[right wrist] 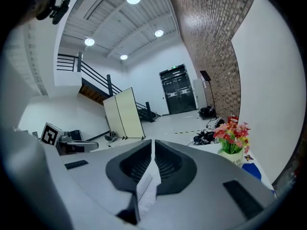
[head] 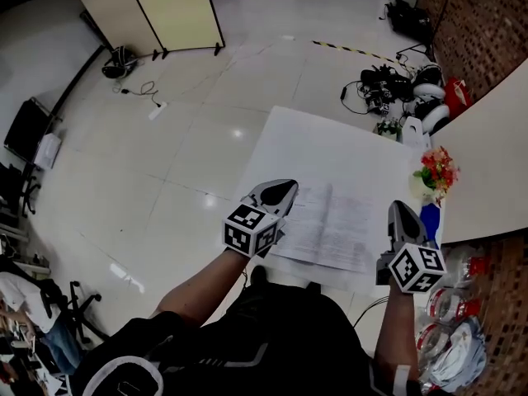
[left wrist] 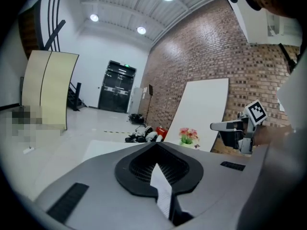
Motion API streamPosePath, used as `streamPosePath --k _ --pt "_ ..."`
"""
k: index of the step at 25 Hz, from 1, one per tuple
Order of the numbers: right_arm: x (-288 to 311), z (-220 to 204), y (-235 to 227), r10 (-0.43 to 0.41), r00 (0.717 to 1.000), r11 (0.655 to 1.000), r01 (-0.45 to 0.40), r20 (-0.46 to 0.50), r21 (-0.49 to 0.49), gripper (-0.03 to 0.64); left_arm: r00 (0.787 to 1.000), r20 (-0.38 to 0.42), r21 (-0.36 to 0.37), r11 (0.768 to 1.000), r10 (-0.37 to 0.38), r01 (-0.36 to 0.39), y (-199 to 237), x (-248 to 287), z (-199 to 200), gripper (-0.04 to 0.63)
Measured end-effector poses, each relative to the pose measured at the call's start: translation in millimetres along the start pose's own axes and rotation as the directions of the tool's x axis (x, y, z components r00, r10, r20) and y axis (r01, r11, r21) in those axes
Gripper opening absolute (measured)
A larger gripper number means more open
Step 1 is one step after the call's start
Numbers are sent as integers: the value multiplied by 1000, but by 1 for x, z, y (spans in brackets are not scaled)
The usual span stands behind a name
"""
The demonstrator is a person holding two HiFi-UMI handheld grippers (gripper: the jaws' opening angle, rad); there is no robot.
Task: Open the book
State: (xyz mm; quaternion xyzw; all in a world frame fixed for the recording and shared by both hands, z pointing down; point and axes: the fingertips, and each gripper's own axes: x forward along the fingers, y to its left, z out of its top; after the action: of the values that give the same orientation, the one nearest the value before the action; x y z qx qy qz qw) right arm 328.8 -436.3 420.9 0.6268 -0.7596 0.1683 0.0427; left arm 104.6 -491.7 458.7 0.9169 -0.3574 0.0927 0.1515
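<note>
The book (head: 330,225) lies open on the white table (head: 330,143), printed pages facing up. My left gripper (head: 280,193) is at the book's left edge, shut on a white page (left wrist: 161,188) that shows as a thin sheet between its jaws. At the book's right edge, my right gripper (head: 401,214) is shut on a page (right wrist: 146,194) too. In the left gripper view the jaws (left wrist: 156,146) meet at the tip, and the right gripper (left wrist: 240,128) shows across from them. The right gripper view shows its jaws (right wrist: 153,143) closed, with the left gripper (right wrist: 67,145) off to the left.
A pot of red and yellow flowers (head: 435,170) and a blue object (head: 429,219) stand at the table's right edge. A white board (head: 495,159) leans on the brick wall. Cables and gear (head: 388,85) lie on the floor beyond; plastic packets (head: 454,328) at lower right.
</note>
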Motion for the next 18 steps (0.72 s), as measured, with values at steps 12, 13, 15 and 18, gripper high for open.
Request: streamPosePath --k 12,13,15,18 --pt "-18 -17 -18 80 997 997 -80 4 19 6 996 76 69 996 48 -53 -47 -32 23 3" --pt "-21 -16 -16 80 997 997 -80 4 21 6 993 96 40 997 65 -69 -48 -43 29 3" --pt "-26 -16 -3 97 995 995 -97 4 17 6 985 148 -7 996 86 -86 -49 -64 45 3" --pt "-40 -18 21 109 994 994 -109 8 6 6 983 162 64 993 89 -100 -56 -89 55 3"
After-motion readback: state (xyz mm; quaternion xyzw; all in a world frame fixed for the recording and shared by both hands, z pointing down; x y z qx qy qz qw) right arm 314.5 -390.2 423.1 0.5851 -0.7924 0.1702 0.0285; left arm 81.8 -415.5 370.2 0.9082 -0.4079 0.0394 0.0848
